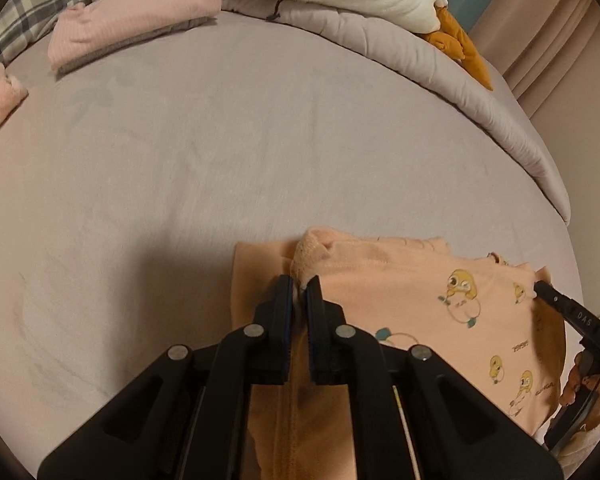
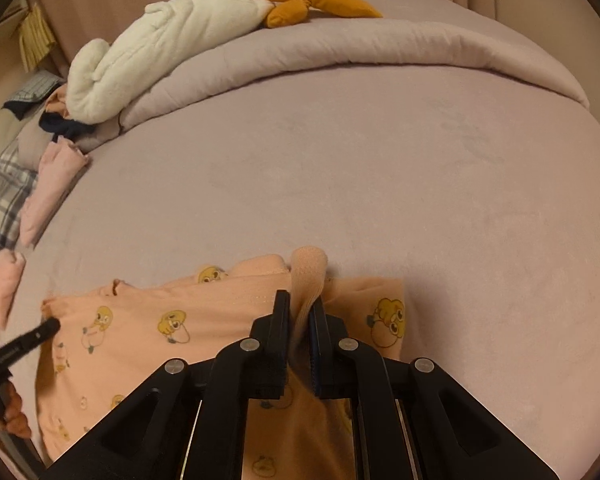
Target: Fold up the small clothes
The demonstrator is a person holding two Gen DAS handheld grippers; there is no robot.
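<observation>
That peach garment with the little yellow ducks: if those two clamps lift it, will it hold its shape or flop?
Probably flop: the peach garment bunches into soft folds where the right gripper and left gripper pinch it. It looks thin, so likely light. The fleecy inner side at the pinch suggests it won't slip easily.

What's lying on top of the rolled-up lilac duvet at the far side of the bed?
A white plush toy with orange feet sprawls along the lilac duvet; whatever lies beneath the toy is covered.

Bedroom: bed (image 2: 380,168), duvet (image 2: 340,52), plush toy (image 2: 160,48)
</observation>
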